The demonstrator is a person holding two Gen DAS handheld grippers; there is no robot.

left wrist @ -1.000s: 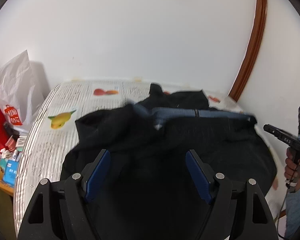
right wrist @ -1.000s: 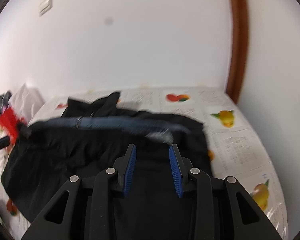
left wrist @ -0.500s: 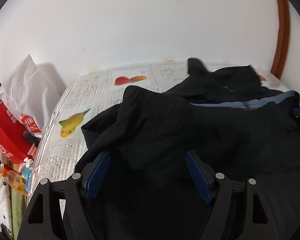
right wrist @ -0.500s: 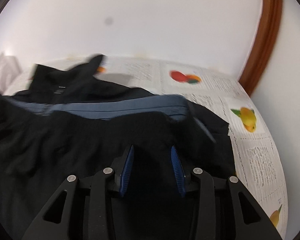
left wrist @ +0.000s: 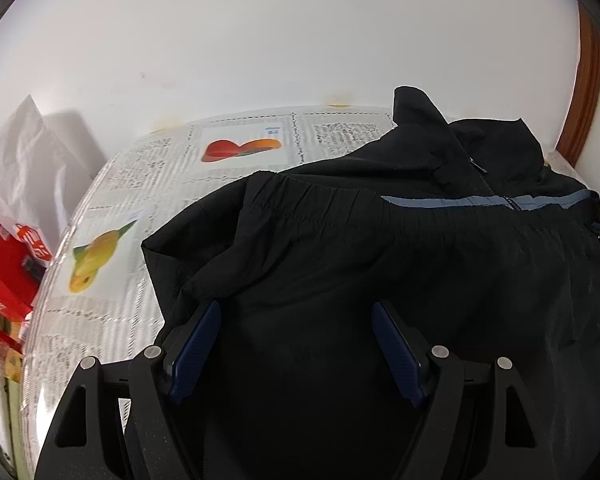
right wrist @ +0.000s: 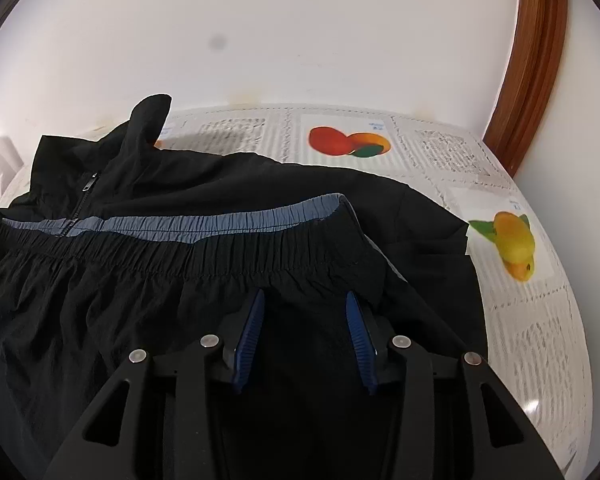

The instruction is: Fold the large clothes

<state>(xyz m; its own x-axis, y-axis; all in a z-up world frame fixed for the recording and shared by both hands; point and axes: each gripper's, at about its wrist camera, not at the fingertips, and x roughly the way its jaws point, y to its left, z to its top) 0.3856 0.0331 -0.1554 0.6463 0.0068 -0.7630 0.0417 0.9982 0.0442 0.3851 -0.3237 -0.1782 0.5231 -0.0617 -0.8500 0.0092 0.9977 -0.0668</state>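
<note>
Right wrist view: your black jacket (right wrist: 204, 280) lies folded on the table (right wrist: 536, 320). Both jaws gape empty over it. Dragging either across the slippery hem (right wrist: 236, 256) could undo that fold.

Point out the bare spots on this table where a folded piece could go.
Left: printed cloth between the black jacket and the white bag. Right: the strip around the mango print. Middle is crowded with jacket.
</note>
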